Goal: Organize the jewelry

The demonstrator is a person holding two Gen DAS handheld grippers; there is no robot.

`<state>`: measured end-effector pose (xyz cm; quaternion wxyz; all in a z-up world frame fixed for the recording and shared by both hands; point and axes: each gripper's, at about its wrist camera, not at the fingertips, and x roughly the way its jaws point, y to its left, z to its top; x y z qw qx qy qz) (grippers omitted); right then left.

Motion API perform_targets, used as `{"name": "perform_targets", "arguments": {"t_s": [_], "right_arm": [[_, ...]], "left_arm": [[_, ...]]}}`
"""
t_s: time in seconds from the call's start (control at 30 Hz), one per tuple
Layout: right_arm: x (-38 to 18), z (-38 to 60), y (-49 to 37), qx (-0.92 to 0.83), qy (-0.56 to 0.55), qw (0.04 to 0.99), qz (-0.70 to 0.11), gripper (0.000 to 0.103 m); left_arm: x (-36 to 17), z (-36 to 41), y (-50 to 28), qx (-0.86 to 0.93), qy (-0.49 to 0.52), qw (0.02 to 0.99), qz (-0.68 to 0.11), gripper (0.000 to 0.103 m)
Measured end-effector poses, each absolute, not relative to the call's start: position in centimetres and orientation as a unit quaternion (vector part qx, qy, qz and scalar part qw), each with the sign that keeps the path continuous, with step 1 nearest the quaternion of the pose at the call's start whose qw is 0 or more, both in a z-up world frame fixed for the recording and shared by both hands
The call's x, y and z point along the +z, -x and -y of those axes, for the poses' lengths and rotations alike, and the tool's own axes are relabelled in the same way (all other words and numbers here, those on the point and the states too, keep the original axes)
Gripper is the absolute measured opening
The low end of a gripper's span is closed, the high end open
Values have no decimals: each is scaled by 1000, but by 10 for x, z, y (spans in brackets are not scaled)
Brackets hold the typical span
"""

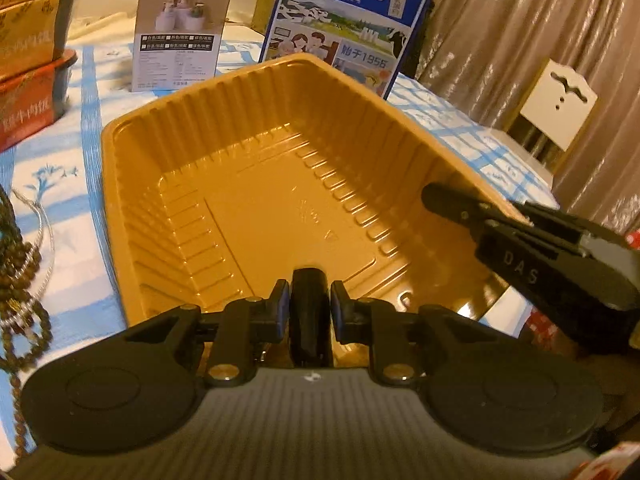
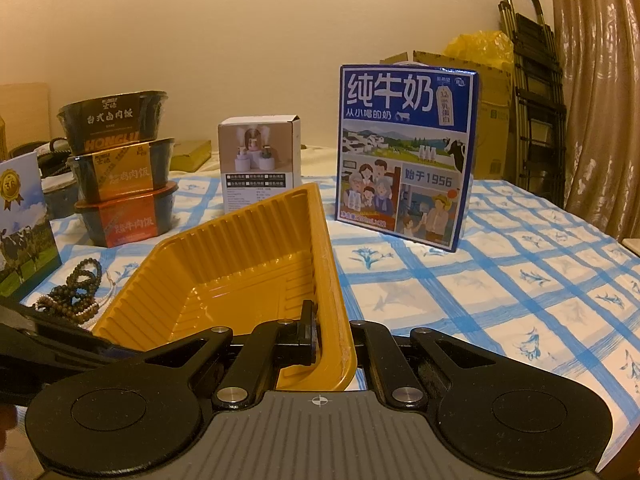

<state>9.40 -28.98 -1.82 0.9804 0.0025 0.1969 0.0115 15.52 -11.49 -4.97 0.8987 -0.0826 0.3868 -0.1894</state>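
Observation:
A golden plastic tray with ribbed walls lies on the blue-checked tablecloth, with nothing inside it. My left gripper hangs over its near edge, shut on a black rounded piece that stands upright between the pads. Part of that gripper shows in the right wrist view as a dark arm at the lower left. My right gripper is shut on the tray's right rim, one finger inside the wall and one outside; in the left wrist view the right gripper reaches in from the right. Brown bead strings and a thin silver chain lie left of the tray, and the bead strings show there too.
A blue milk carton and a small white box stand behind the tray. Three stacked food bowls and a cow-picture card are at the left. A white chair and curtain stand beyond the table's right edge.

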Motion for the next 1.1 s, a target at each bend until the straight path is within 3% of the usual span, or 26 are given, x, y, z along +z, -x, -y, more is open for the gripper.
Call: {"name": "perform_targets", "arguments": {"t_s": [0.33, 0.63, 1.1], "right_arm": [[-19, 291, -95, 9, -4, 980, -198, 5], [-18, 293, -94, 6, -3, 980, -197, 5], [-19, 294, -94, 6, -5, 980, -198, 5]], "left_arm": [[-16, 75, -112, -152, 65, 929, -333, 20], [-56, -1, -111, -3, 41, 919, -391, 19], [-72, -13, -137, 20, 74, 914, -399, 13]]}}
